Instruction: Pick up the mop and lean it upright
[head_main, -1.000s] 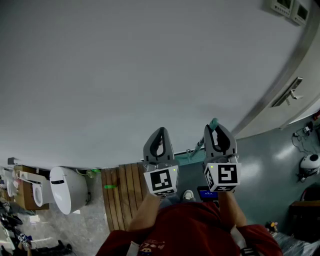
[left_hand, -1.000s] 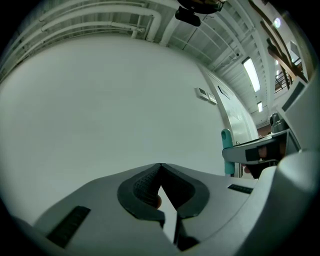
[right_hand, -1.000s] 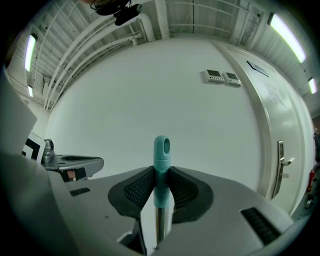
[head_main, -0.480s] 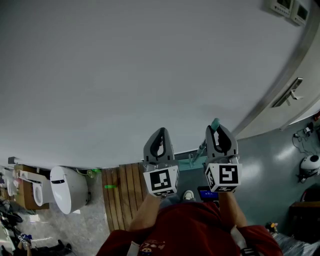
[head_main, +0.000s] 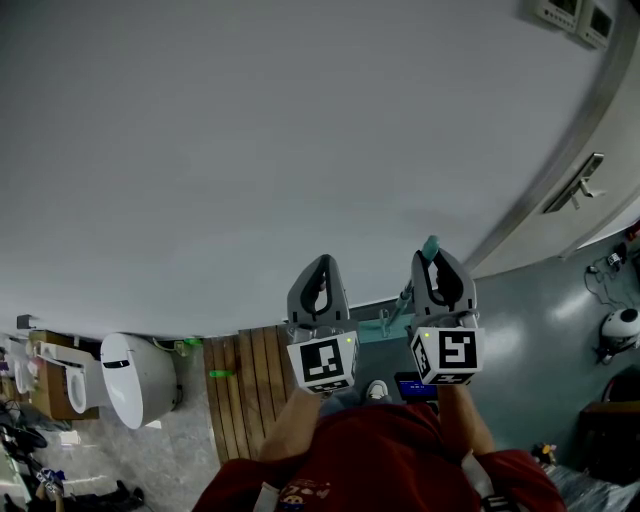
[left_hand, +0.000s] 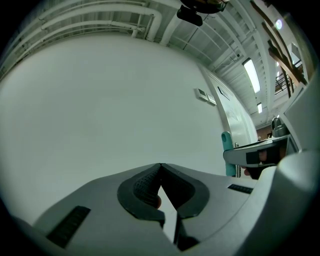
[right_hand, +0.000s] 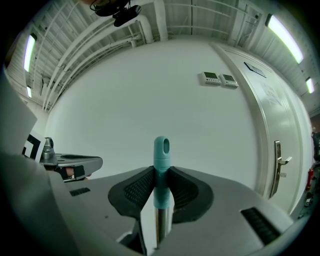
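Up against the plain white wall (head_main: 300, 150), the right gripper (right_hand: 160, 172) is clamped on the steel-shafted mop with a teal plastic grip (right_hand: 161, 150). Its pads bite the teal sleeve just under the eyelet cap, and bare metal shaft runs down out of the jaws. Head view puts that right gripper (head_main: 438, 262) level with the cap poking above its tips. The shaft (head_main: 400, 296) slants down and left toward a teal part at the wall foot, probably the mop head. So the mop is off the floor lengthwise and roughly upright, top end near the wall; whether the cap touches the wall can't be told from any view. The high grip makes sense: it steers the lean while the foot likely carries the weight. The left gripper (left_hand: 160, 167) has its jaw tips together with nothing between them. It sits beside the right one at similar height (head_main: 320, 268), clear of the shaft, so it looks like a spare, free to steady the shaft if needed. Task reads as near done: what's left is settling the cap on the wall and letting go. Risk is the foot sliding on the smooth grey floor (head_main: 520, 330) if the lean is too shallow. The wooden slatted mat (head_main: 250, 385) and white toilet (head_main: 135, 378) sit well left, out of the way.
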